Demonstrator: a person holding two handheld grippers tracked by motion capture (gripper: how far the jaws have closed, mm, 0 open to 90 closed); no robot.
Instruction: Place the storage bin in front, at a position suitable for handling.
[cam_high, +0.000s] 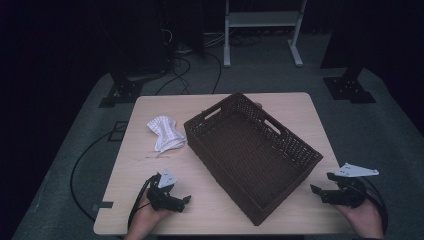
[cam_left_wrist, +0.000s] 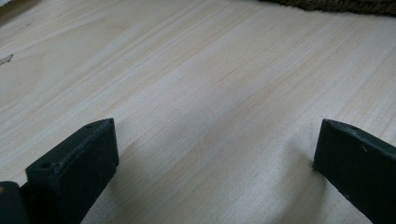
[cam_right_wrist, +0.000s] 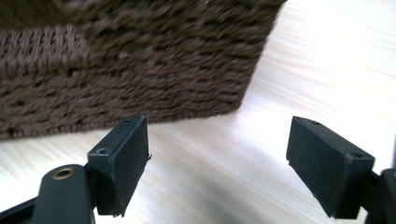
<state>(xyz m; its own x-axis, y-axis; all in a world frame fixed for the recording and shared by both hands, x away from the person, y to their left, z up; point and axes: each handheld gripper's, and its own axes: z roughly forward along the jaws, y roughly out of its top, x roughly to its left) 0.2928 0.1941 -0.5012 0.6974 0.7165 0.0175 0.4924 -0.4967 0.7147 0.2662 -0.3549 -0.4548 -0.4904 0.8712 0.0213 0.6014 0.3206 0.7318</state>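
Basket (cam_high: 250, 150) long axis diagonal, far-left to near-right; both tongs spread, empty.

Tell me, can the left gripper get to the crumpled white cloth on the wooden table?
Probably yes. The left gripper sits on the pale wooden table with its jaws open and empty, and bare tabletop lies between it and the crumpled white cloth. The brown woven basket stands off to the side, not in the way.

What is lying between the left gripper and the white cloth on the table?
Nothing lies there. In the high view, the stretch between the left gripper and the white cloth is bare table; the wicker basket stands to the right of it.
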